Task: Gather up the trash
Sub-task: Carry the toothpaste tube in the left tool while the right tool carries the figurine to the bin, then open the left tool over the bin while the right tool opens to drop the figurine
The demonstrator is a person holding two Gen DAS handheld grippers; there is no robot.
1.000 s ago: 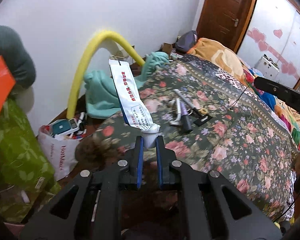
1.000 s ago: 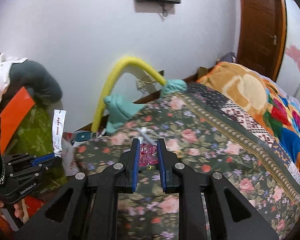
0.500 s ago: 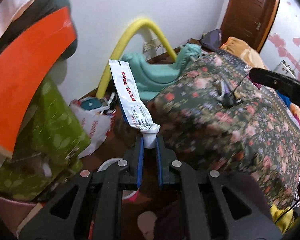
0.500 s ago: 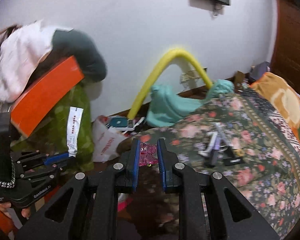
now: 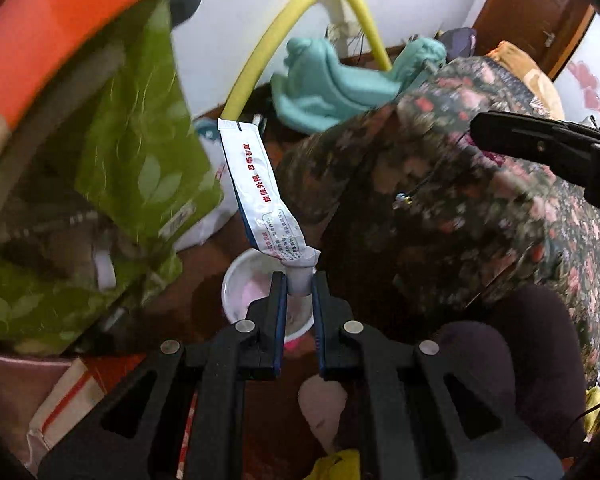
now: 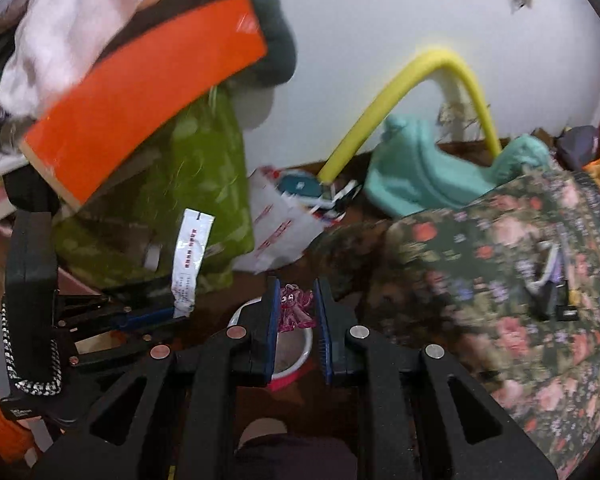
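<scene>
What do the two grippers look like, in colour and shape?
Both the left gripper and the right gripper are black, with cut-out triangular openings, round silver bolts and blue pads inside the fingers. In the right wrist view, the left one carries small white lettering, too blurred to read.

Left wrist view: looks forward and steeply down along the left gripper (image 5: 299, 285), its two black fingers filling the lower frame.
Right wrist view: looks forward and steeply down along the right gripper (image 6: 297, 305), from a place to the right of the left one.
Facing: both point toward the floor gap between the floral bed cover (image 5: 480, 200) and the green bag (image 5: 140, 152), with the white wall beyond.
Nearness: close above the white bin (image 5: 236, 280), which sits just past each pair of fingertips.
Shared ground: white bin (image 6: 300, 354), yellow tube (image 5: 300, 20), teal toy (image 6: 424, 176), green bag, bed cover.
Cross-sighting: each view catches the other gripper at its edge.
</scene>
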